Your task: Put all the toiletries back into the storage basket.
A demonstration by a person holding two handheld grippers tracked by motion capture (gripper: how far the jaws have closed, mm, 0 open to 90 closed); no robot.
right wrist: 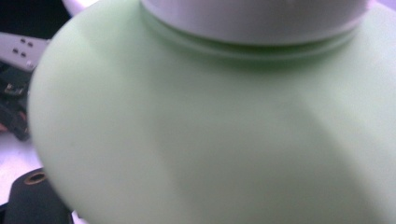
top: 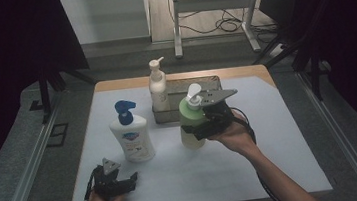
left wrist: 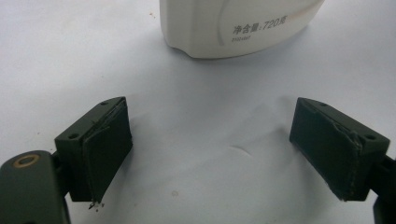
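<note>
Grey print low on the white plastic pump bottle with the blue pump head (left wrist: 233, 23) read "净含量:720克"; a smaller line beneath it was too tiny to read.

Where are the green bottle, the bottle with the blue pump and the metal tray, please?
green bottle (top: 189, 129): high view, lower body.
bottle with the blue pump (top: 131, 138): high view, white body.
metal tray (top: 211, 83): high view, back right rim.

A pale green bottle (top: 190, 124) with a white pump sits in the black right gripper (top: 200, 128). Left of it stands a white bottle (top: 131, 138) with a blue pump; behind, a cream bottle (top: 158, 88).
</note>
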